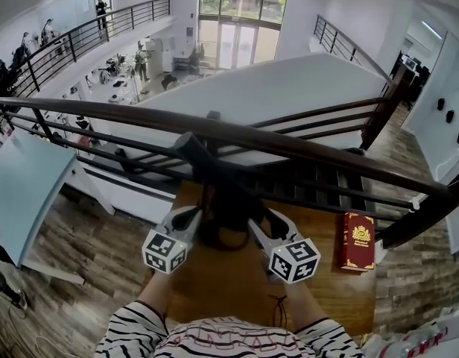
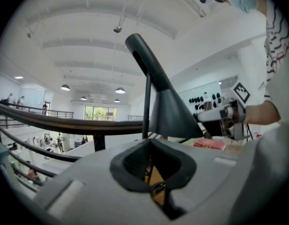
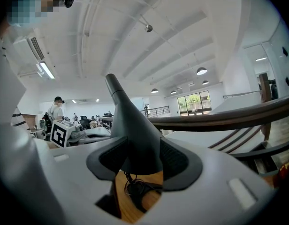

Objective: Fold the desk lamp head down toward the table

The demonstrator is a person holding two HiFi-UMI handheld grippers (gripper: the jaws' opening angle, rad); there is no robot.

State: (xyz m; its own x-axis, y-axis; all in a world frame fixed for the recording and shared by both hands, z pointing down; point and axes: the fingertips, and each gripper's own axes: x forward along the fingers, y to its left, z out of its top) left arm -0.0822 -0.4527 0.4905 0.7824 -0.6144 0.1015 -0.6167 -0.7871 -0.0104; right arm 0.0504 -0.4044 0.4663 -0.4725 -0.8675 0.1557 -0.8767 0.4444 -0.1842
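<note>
Wooden table (image 1: 237,297): dark lamp (image 1: 218,200) stands at its far edge, centre, head (image 3: 130,125) tilted upward. I have my left gripper (image 2: 151,170) clenched on the thin stem (image 2: 147,107), right gripper (image 3: 137,161) grasping the head. Red book (image 1: 358,241) lies at table's right edge. Railing (image 1: 289,144) runs just beyond table's far edge.

A red book (image 1: 358,241) lies flat at the right, near the dark handrail (image 1: 289,146). Leftward, a pale blue panel (image 1: 24,185) sits above the plank floor (image 1: 103,252).
</note>
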